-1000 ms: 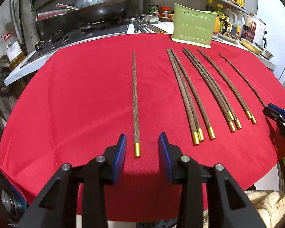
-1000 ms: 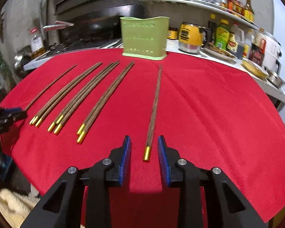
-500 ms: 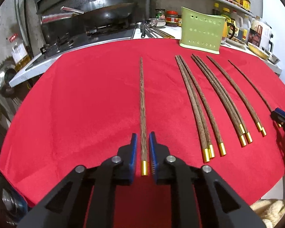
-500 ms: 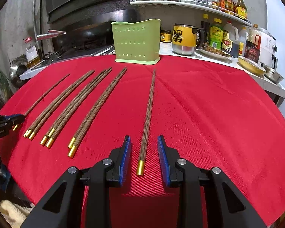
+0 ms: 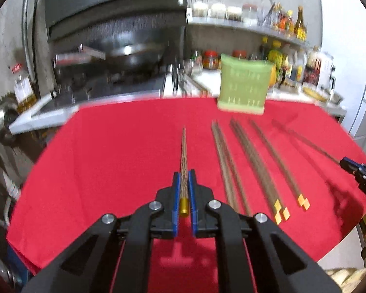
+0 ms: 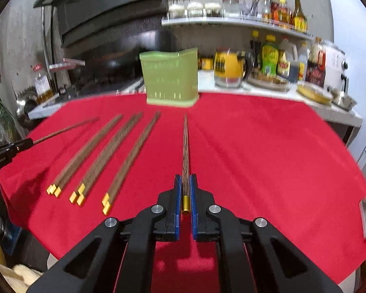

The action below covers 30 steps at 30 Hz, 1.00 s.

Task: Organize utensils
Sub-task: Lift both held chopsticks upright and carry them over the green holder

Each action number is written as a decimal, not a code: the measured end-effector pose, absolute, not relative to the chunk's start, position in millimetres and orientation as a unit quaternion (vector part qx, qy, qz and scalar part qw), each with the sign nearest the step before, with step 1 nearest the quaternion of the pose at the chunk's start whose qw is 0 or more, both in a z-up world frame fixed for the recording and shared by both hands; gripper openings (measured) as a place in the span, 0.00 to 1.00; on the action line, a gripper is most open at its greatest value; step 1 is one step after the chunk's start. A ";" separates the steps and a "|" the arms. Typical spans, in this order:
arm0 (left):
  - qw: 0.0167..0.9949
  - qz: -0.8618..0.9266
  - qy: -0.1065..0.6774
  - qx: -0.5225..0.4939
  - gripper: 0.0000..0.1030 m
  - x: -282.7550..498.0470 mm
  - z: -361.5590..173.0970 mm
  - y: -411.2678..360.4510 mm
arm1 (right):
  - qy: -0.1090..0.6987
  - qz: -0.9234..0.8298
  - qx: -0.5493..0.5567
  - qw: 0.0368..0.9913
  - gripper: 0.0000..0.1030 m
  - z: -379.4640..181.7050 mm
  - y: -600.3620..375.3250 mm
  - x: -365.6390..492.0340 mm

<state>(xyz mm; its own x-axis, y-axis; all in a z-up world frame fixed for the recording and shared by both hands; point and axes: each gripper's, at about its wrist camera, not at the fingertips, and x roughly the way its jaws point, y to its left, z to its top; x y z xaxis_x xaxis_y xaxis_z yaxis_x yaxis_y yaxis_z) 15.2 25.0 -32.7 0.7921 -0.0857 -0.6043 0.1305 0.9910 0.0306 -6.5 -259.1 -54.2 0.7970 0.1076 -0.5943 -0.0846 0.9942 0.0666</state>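
Observation:
My left gripper (image 5: pixel 184 178) is shut on a brown gold-capped chopstick (image 5: pixel 184 151) and holds it lifted above the red cloth (image 5: pixel 114 151), tip pointing away. My right gripper (image 6: pixel 186 182) is shut on another such chopstick (image 6: pixel 185 146), also raised. Several more chopsticks (image 6: pixel 92 161) lie in pairs on the cloth between the two grippers; they also show in the left wrist view (image 5: pixel 253 166). A green perforated utensil holder (image 6: pixel 169 77) stands upright at the cloth's far edge and shows in the left wrist view (image 5: pixel 242 86).
A stove with a wok (image 5: pixel 131 53) is at the back left. Bottles, jars and a yellow mug (image 6: pixel 228 69) crowd the counter and shelf at the back right. A metal dish (image 6: pixel 314 94) sits beside them. The cloth's front edge drops off near me.
Both grippers closed on their chopsticks and lifted them off the cloth. The views tilted up toward the green holder.

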 end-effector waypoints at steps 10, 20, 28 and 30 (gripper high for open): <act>0.979 -0.077 0.187 0.020 0.06 10.7 63.4 26.1 | 0.225 0.064 0.012 0.972 0.06 40.2 -262.1 7.1; 0.980 -0.080 0.180 0.014 0.06 25.8 74.3 25.2 | 0.205 0.075 -0.017 0.976 0.06 88.4 -252.2 29.6; 0.973 -0.089 0.211 0.011 0.06 47.5 64.5 27.1 | 0.207 0.077 -0.018 0.975 0.06 95.3 -248.8 58.6; 0.974 -0.087 0.209 0.014 0.06 51.2 64.1 25.8 | 0.208 0.078 -0.020 0.975 0.07 97.1 -247.4 66.6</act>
<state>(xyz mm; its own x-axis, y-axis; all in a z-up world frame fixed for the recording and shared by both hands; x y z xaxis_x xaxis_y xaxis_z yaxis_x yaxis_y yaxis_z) 51.2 25.8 64.1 0.8973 -0.1635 -0.4101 0.1754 0.9845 -0.0086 66.6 -247.4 97.1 0.9011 0.1432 -0.4093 -0.1600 0.9871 -0.0071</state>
